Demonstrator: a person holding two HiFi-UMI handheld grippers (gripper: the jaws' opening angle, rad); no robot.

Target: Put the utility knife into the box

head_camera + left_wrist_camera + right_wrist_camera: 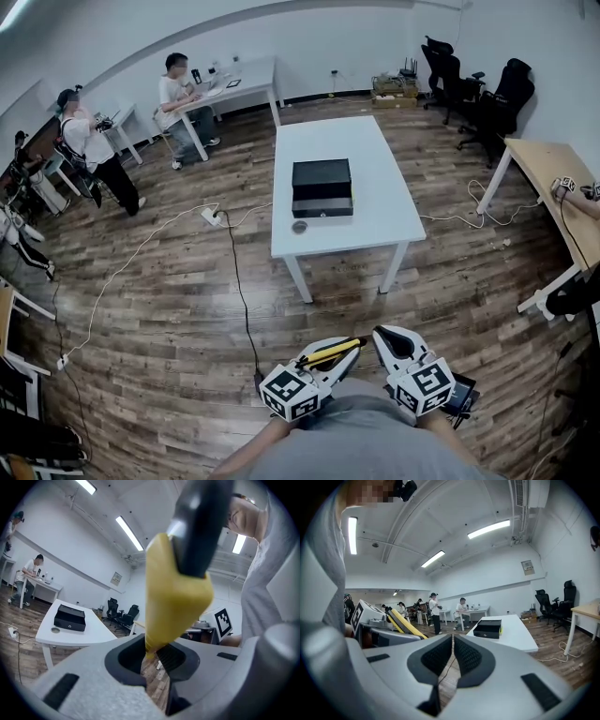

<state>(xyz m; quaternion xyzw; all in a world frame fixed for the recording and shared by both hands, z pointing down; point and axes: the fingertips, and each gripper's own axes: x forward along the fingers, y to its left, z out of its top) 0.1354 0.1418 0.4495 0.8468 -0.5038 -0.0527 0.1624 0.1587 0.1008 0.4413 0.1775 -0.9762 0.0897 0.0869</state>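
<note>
Grip is looking firm: the left gripper [152, 656] is clamping the yellow utility knife [173, 597] by one end and the right gripper [453, 656] is riding closed and empty — so a steady, level carry to the black box [322, 186], well ahead on the white table [375, 220], is looking wisest.

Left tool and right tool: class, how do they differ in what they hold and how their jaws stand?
The left tool grips a yellow-and-black utility knife; the right tool holds nothing. The left tool's jaws stand parted around the knife's yellow end; the right tool's jaws are closed together. Shared: both sit low by the person, away from the rectangular black box on the white table.
</note>
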